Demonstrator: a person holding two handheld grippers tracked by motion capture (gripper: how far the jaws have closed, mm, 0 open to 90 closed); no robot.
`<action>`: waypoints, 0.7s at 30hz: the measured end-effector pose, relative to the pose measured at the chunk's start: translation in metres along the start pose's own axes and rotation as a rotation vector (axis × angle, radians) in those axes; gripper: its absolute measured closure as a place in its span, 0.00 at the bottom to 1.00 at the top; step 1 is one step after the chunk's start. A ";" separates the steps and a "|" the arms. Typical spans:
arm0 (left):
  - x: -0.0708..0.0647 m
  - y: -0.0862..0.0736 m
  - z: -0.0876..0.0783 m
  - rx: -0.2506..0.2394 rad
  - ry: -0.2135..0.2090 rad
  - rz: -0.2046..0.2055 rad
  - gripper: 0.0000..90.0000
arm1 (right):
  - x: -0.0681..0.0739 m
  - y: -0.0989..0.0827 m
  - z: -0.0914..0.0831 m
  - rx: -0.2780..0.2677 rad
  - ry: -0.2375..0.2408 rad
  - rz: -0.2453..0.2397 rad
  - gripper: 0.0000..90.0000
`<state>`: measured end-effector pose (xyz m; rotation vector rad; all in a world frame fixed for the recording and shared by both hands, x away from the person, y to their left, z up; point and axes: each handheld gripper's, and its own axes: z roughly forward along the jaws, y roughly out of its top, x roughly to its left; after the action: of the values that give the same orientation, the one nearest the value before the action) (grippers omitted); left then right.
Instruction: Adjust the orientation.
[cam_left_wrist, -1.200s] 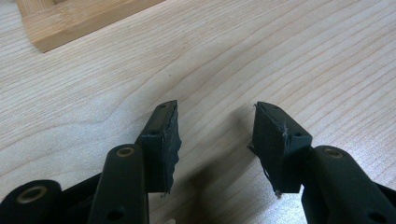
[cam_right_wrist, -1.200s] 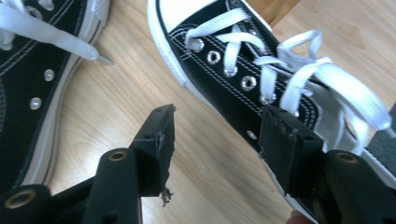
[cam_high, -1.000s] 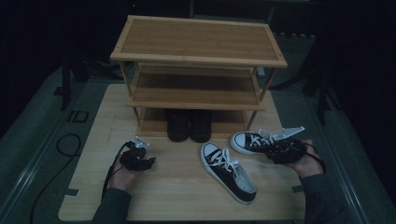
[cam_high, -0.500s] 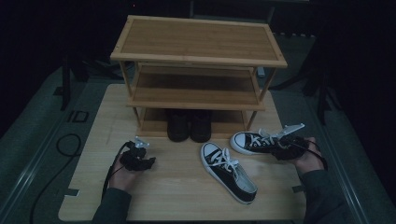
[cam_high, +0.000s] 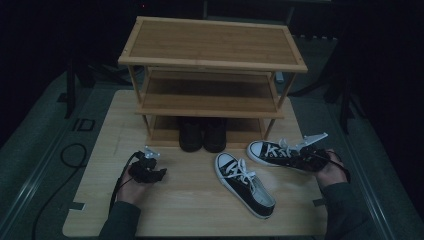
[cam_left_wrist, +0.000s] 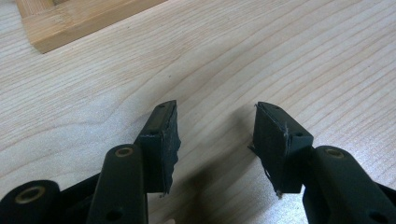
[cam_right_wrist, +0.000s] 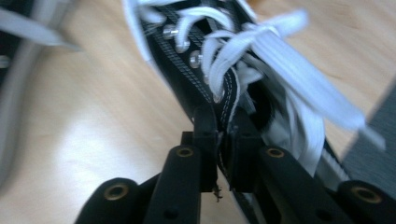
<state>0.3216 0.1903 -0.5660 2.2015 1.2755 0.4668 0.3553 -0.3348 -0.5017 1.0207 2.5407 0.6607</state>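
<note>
Two black canvas sneakers with white laces lie on the table in front of a wooden shoe rack (cam_high: 210, 55). The right sneaker (cam_high: 277, 152) lies on its side, toe to the left. My right gripper (cam_high: 312, 159) has just closed its jaws on the collar edge of that right sneaker (cam_right_wrist: 219, 88), with the pads pinching the black canvas. The other sneaker (cam_high: 245, 182) lies flat near the middle. My left gripper (cam_high: 147, 170) rests on the table at the left, jaws open with only bare wood (cam_left_wrist: 215, 70) between its fingers (cam_left_wrist: 163, 140).
A pair of dark boots (cam_high: 202, 134) stands on the rack's lowest shelf. The two upper shelves are bare. The light wooden table (cam_high: 200, 215) ends near the bottom of the high view; a black cable (cam_high: 70, 155) loops on the floor at the left.
My right gripper has closed onto the right sneaker's collar and shifted slightly. The left gripper has stayed still.
</note>
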 end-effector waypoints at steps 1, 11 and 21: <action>0.000 0.000 0.000 0.000 -0.001 0.000 0.56 | 0.003 0.000 0.000 -0.002 0.031 -0.009 0.96; 0.000 0.000 0.000 0.000 -0.001 -0.001 0.56 | 0.019 -0.012 -0.002 0.000 0.104 0.041 0.91; 0.000 0.000 0.000 0.000 -0.002 0.001 0.56 | 0.022 -0.012 0.019 -0.007 0.113 0.116 0.93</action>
<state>0.3212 0.1901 -0.5661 2.2020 1.2735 0.4646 0.3423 -0.3213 -0.5271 1.1670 2.5877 0.7789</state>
